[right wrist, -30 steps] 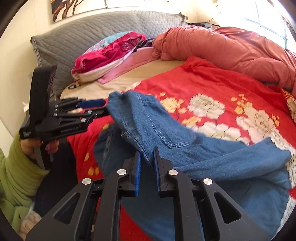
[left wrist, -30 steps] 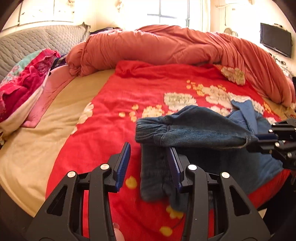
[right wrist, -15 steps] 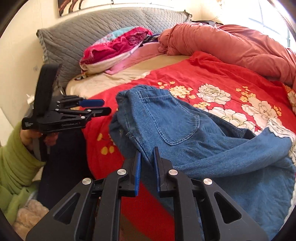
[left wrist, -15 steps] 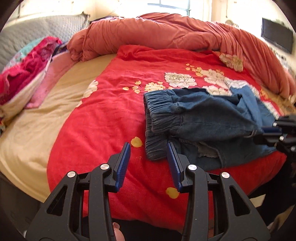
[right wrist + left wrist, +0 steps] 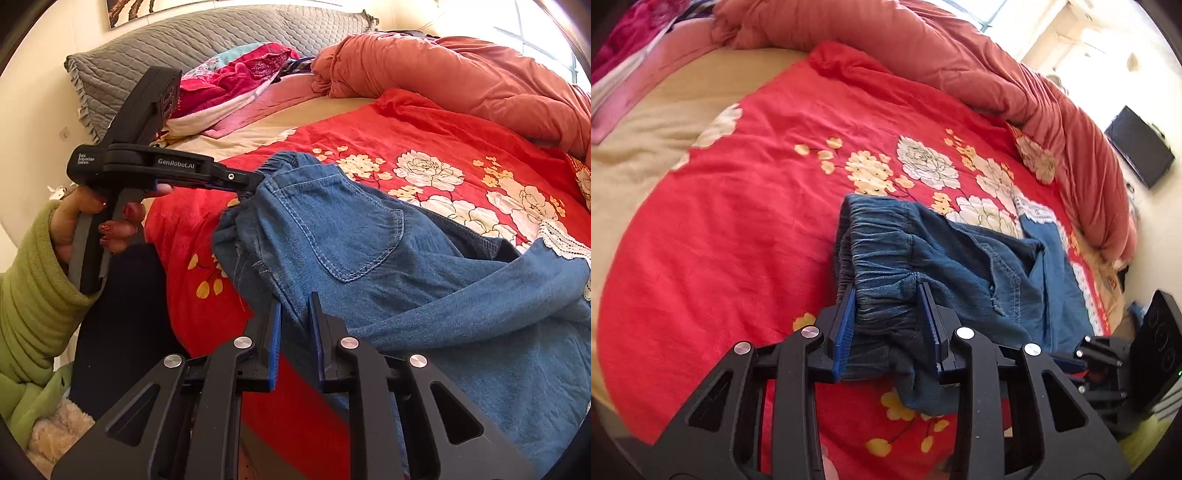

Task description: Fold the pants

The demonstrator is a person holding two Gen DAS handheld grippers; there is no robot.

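Blue denim pants [image 5: 923, 258] with an elastic waistband lie bunched on the red floral blanket [image 5: 738, 203] near the bed's front edge. My left gripper [image 5: 886, 314] is open, its jaws on either side of the gathered waistband. In the right wrist view the pants [image 5: 369, 240] show a back pocket, and the left gripper's fingers [image 5: 243, 181] touch the waistband end. My right gripper [image 5: 295, 325] is shut on the pants' side edge at the bed's front edge. It also shows at the lower right of the left wrist view [image 5: 1108, 358].
A rolled coral duvet [image 5: 960, 62] lies across the back of the bed. A grey quilted pillow [image 5: 184, 48] and a pile of pink and red clothes [image 5: 236, 77] sit at the head. A dark television [image 5: 1137, 151] hangs at the right.
My left gripper has moved forward from in front of the pants, and its open jaws now straddle the waistband. My right gripper stays shut on the denim edge.
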